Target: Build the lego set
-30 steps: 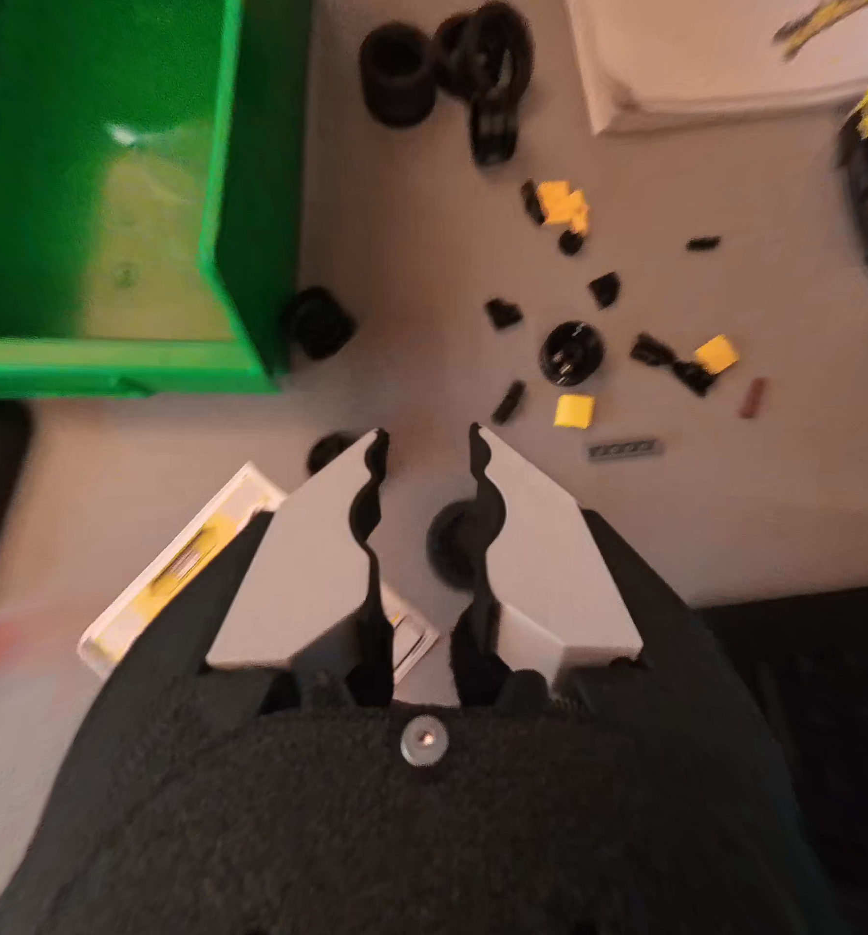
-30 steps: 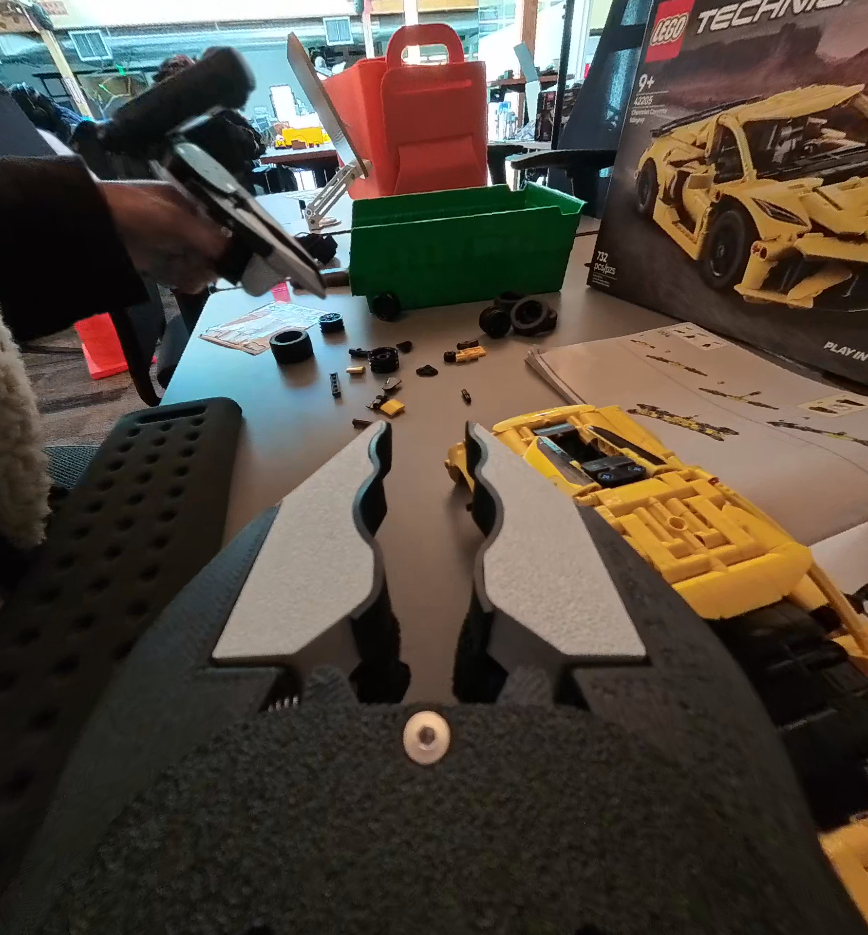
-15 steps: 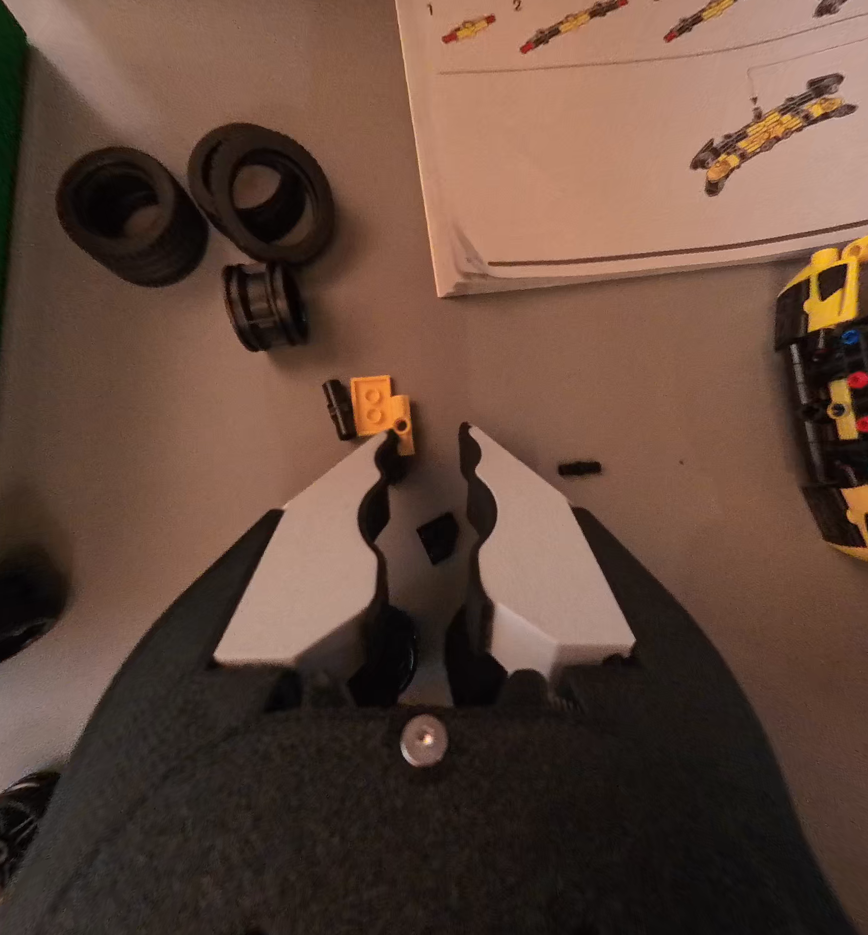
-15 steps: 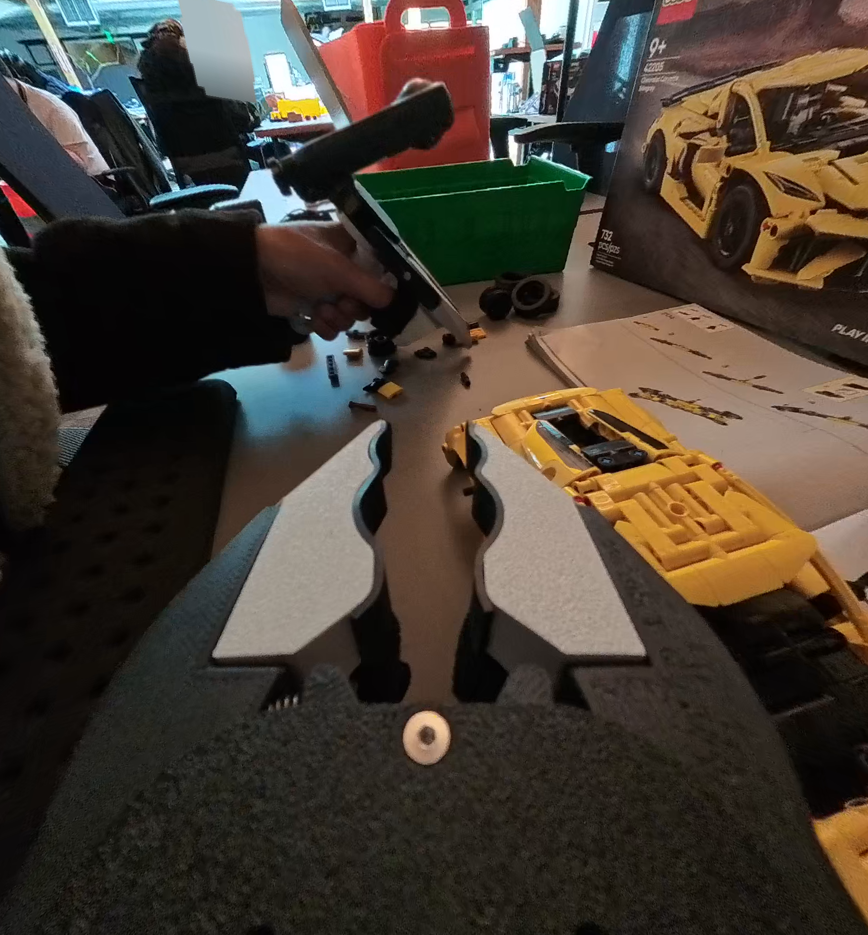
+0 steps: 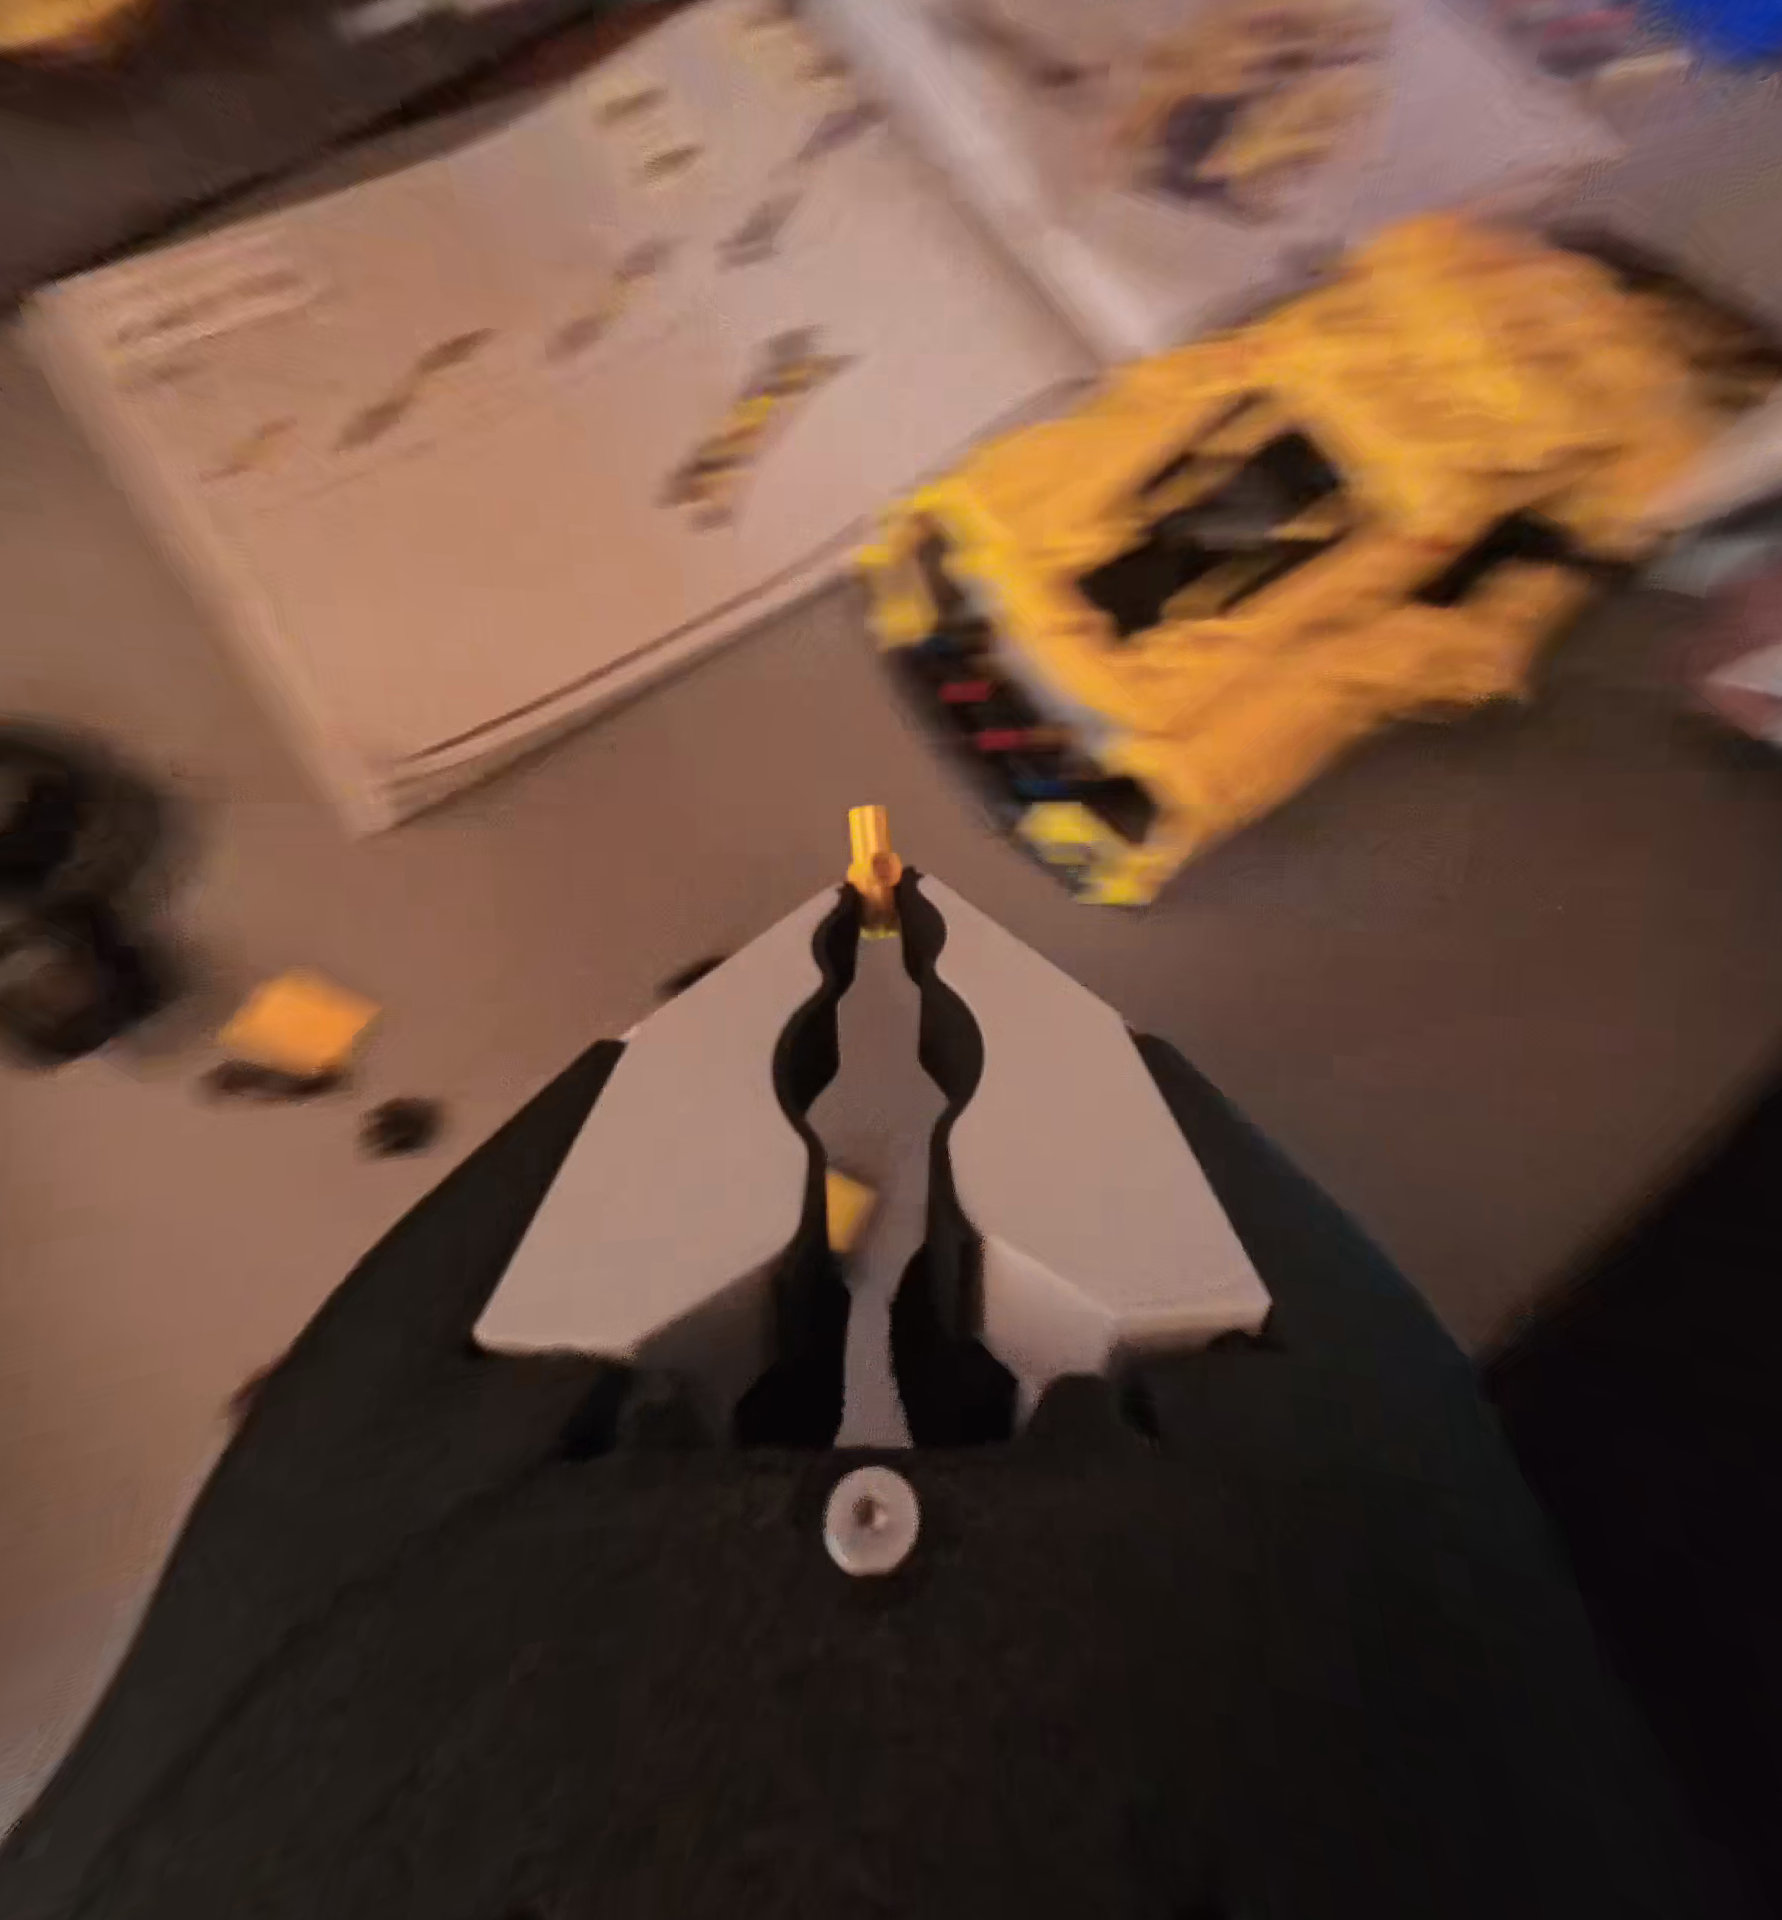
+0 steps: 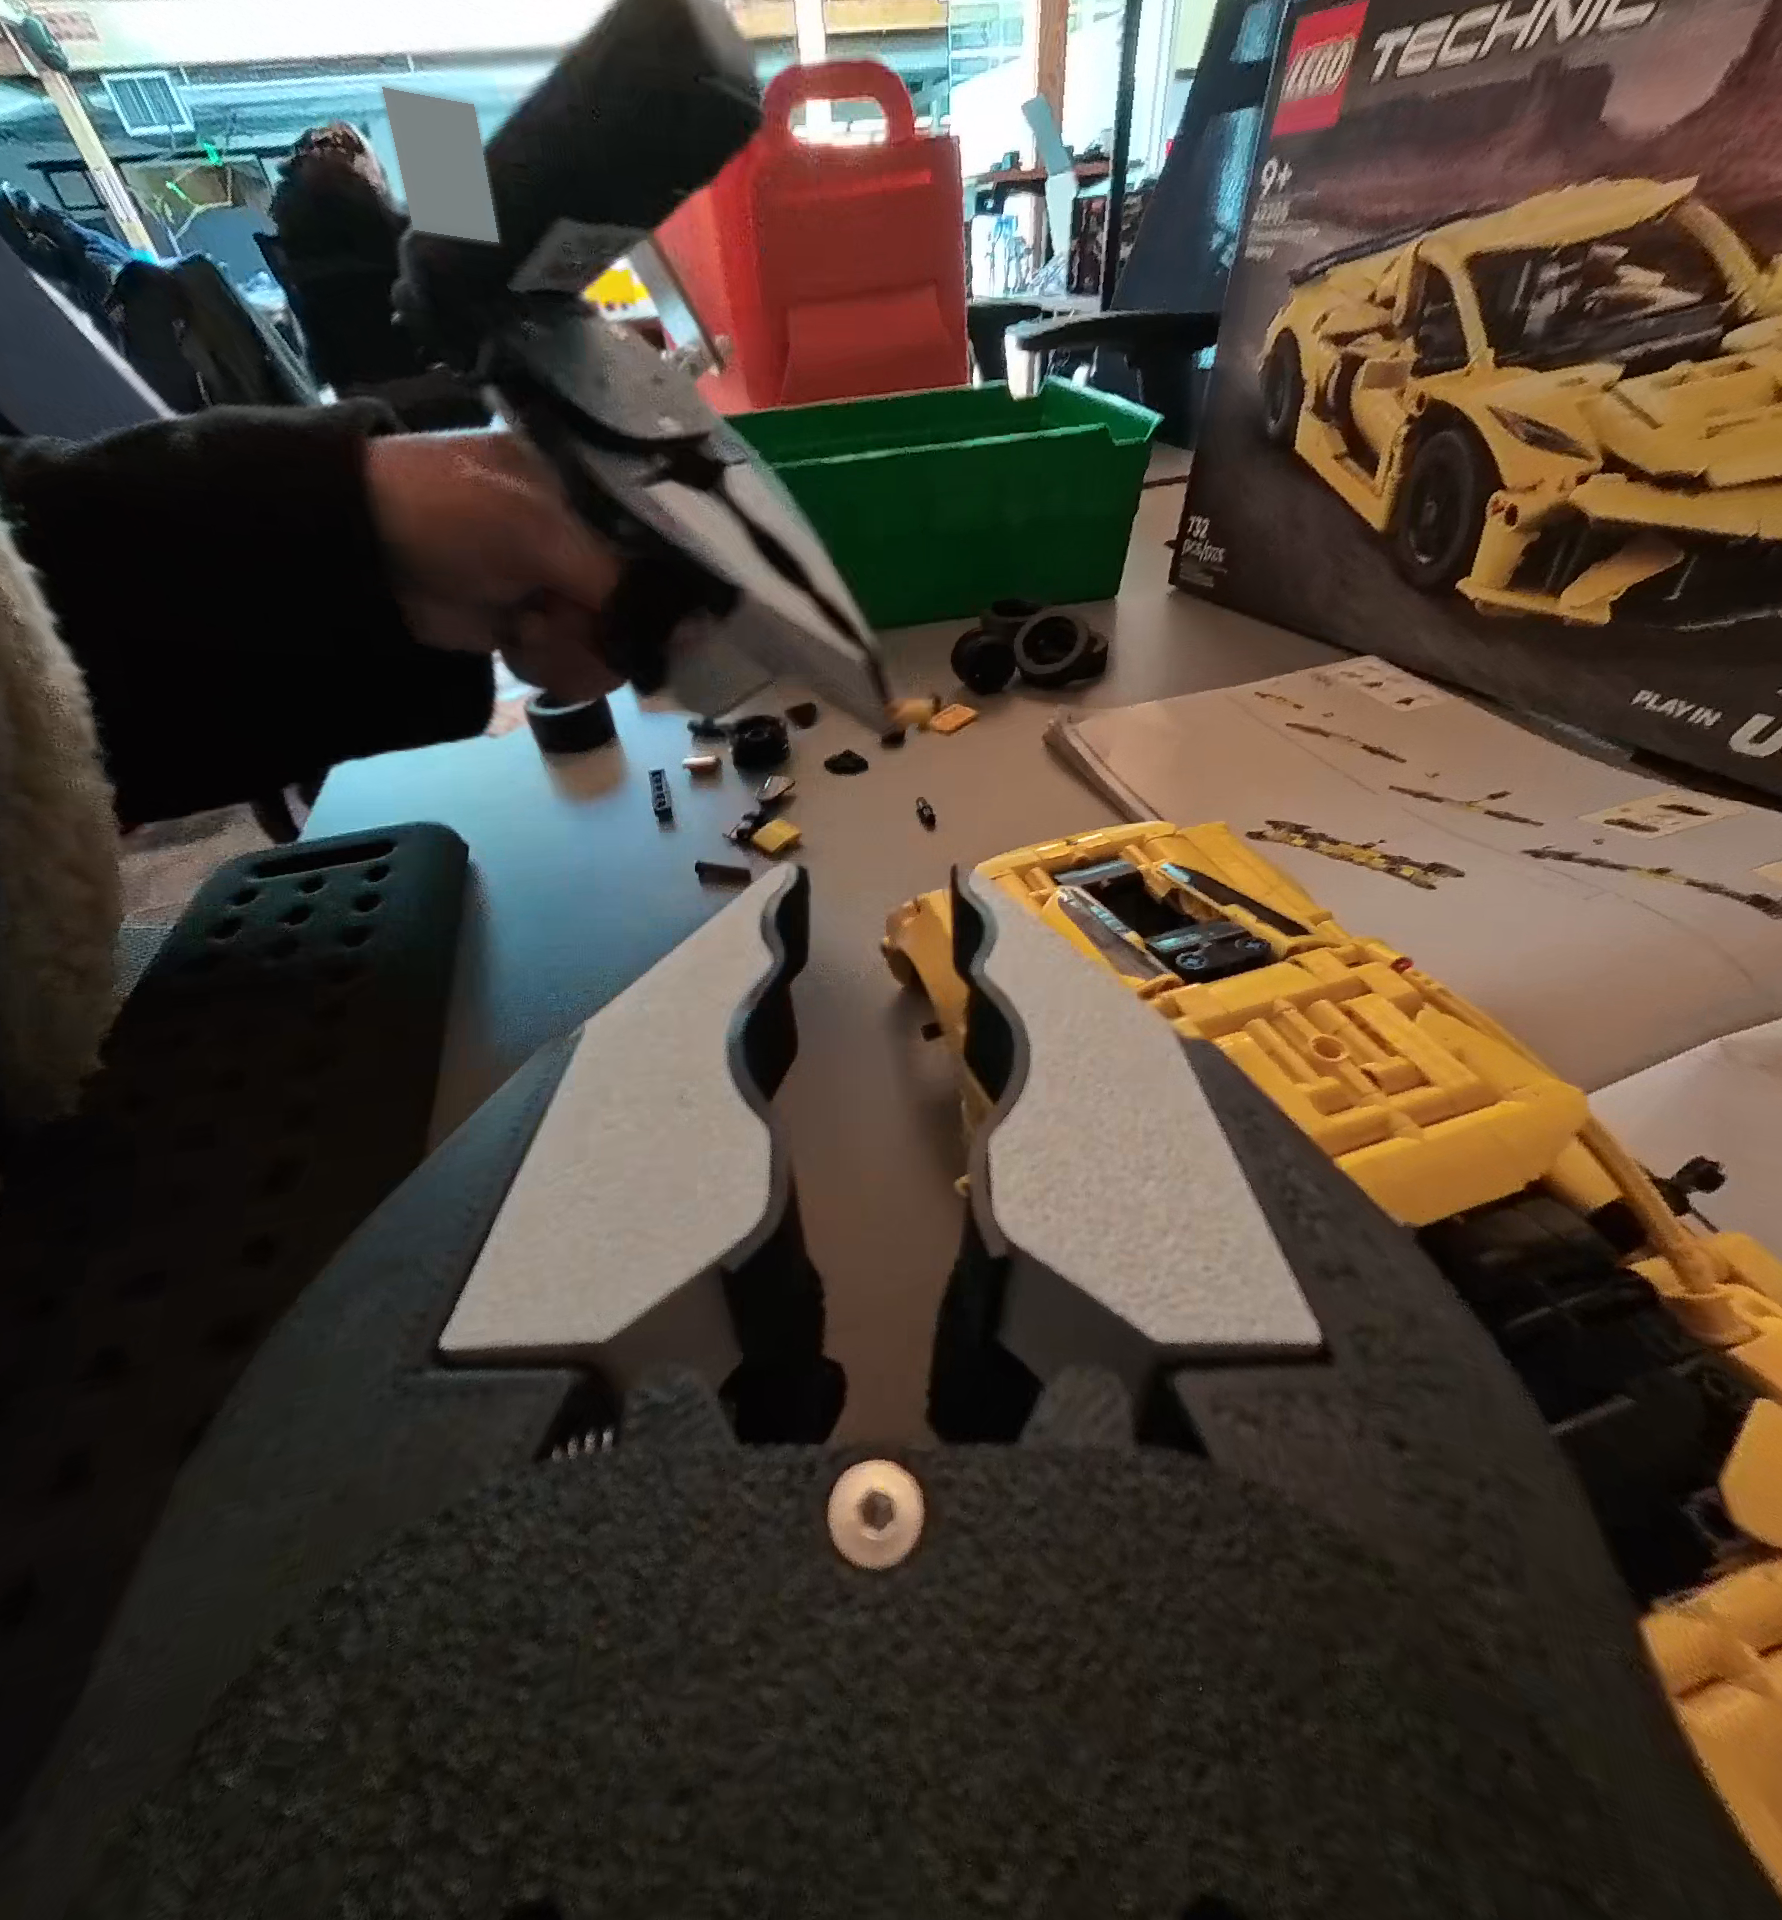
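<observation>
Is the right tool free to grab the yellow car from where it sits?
Probably yes: the right tool is open and empty, the yellow car lies just beside its tips, and nothing stands between them.

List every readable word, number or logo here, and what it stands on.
Tall dark cardboard box picturing a yellow car: logo, title, numbers, slogan, legible; I don't transcribe writing.
Open white paper instruction booklet: marks too small, blurred.
Small yellow plastic peg in left tongs: none.
</observation>
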Demonstrator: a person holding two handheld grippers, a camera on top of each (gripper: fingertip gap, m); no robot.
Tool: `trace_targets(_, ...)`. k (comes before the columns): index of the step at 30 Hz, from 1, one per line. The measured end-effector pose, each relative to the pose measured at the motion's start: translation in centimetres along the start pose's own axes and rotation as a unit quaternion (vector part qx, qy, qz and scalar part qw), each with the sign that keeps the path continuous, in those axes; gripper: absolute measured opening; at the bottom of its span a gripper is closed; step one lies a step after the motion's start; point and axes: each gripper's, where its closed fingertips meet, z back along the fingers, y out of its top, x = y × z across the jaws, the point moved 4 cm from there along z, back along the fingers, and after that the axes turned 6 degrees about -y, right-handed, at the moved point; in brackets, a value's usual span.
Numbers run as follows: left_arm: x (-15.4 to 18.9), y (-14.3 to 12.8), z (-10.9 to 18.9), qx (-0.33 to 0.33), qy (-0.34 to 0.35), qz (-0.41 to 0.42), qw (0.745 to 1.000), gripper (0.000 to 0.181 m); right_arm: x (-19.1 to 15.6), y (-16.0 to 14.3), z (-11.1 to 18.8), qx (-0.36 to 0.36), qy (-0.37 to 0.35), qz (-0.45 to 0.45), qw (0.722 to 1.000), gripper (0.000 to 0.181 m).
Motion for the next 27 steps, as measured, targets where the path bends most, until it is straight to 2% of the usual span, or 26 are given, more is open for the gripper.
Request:
trace_targets(2,5.1,-0.2,-0.5,0.0,-0.124,-0.029,0.992,0.007,0.4,0.6,0.4,0.017,-0.015,0.004,1.0,0.027)
trace_targets(5,10.0,-1.2,-3.0,-0.013,-0.206,-0.061,0.977,0.007,2.0,1.6,1.2,0.046,-0.066,0.005,0.997,0.026)
trace_targets(8,11.7,-1.8,-6.6,-0.048,-0.182,-0.068,0.98,0.007,4.0,2.6,2.6,0.07,-0.163,0.05,0.983,0.026)
trace_targets(10,12.5,-1.9,-8.1,-0.065,-0.172,-0.092,0.979,0.007,4.7,3.2,3.5,0.089,-0.201,0.064,0.974,0.021)
trace_targets(15,14.8,-2.7,-10.3,-0.104,-0.171,-0.174,0.964,0.007,5.1,2.4,3.3,0.071,-0.185,0.021,0.98,0.02)
trace_targets(18,15.3,-3.1,-11.2,-0.113,-0.163,-0.188,0.962,0.008,4.7,2.7,3.1,0.079,-0.169,0.01,0.982,0.02)
trace_targets(21,15.5,-3.0,-11.2,-0.107,-0.165,-0.18,0.964,0.009,4.6,2.5,3.0,0.073,-0.171,0.02,0.982,0.02)
trace_targets(23,15.1,-2.7,-10.5,-0.099,-0.165,-0.159,0.968,0.03,4.7,2.4,3.0,0.069,-0.172,0.02,0.983,0.02)
trace_targets(25,13.9,-1.4,-8.5,-0.058,-0.173,-0.114,0.977,0.04,4.8,2.4,3.0,0.069,-0.168,0.013,0.983,0.02)
trace_targets(27,10.5,0.4,-5.5,0.003,-0.133,-0.059,0.989,0.039,4.8,2.3,2.9,0.069,-0.166,0.007,0.984,0.02)
